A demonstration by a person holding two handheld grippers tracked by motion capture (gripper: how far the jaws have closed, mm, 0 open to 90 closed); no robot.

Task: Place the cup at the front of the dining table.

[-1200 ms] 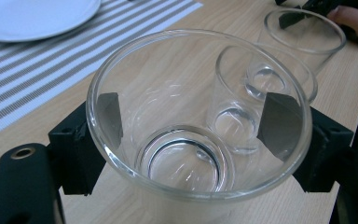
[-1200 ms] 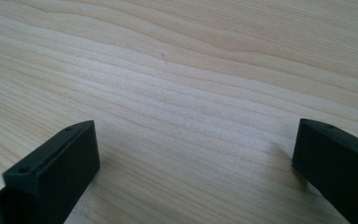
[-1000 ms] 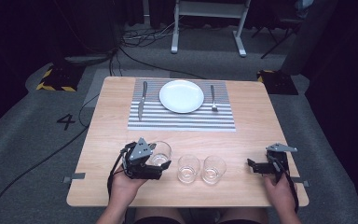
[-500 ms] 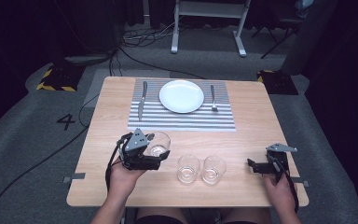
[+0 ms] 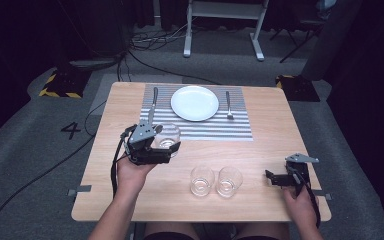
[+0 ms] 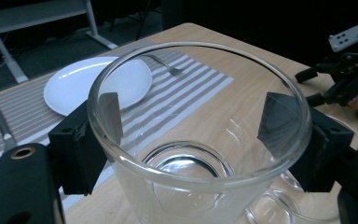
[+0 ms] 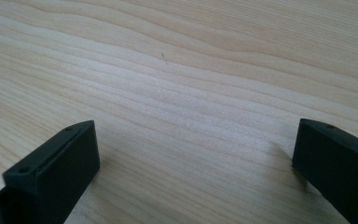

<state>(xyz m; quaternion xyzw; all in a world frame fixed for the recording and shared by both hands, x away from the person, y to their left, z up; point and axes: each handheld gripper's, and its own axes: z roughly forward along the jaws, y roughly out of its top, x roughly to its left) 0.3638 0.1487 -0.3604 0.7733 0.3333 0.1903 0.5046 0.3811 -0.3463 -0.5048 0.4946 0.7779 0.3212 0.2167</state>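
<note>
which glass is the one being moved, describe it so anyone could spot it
Start at the striped placemat under the white plate. At its near left corner, just below the knife, the left hand-held gripper is shut on a clear glass. Unlike the two glasses standing side by side near the front edge, it is clamped between black jaws.

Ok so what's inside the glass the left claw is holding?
Nothing: the glass in the left claw looks empty, its clear base visible through the rim. Through its wall show the placemat and table; what lies directly under its base is hidden.
</note>
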